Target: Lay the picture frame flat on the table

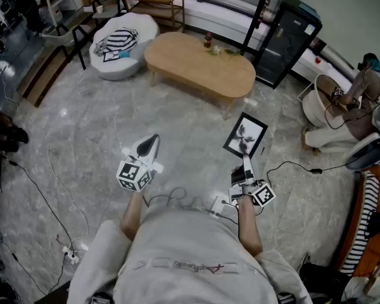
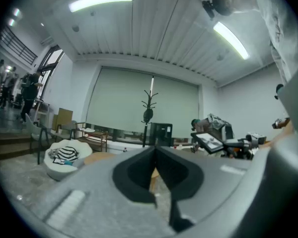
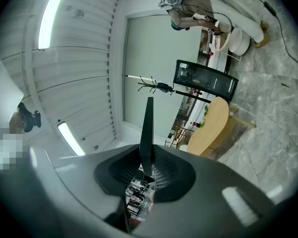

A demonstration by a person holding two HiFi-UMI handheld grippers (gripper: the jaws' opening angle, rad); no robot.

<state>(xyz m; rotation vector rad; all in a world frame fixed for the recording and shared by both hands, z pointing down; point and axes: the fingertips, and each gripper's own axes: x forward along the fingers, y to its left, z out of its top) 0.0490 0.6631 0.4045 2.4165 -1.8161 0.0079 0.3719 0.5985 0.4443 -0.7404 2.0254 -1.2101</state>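
Oval wooden counter [image 1: 196, 65] sits well ahead, across open floor. The picture frame [image 1: 246, 135] is up in the air, pinched by its near edge in the right hand-held gripper [image 1: 246, 167], 2 jaws clamped on it. It looks light, stiff, probably glazed, so fragile: grip the rim, not the face. Left hand-held gripper [image 1: 149, 145] is closed, empty

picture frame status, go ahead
Right gripper shut on picture frame, held in the air. Left gripper shut, empty. Table ahead, bottle at its far edge.
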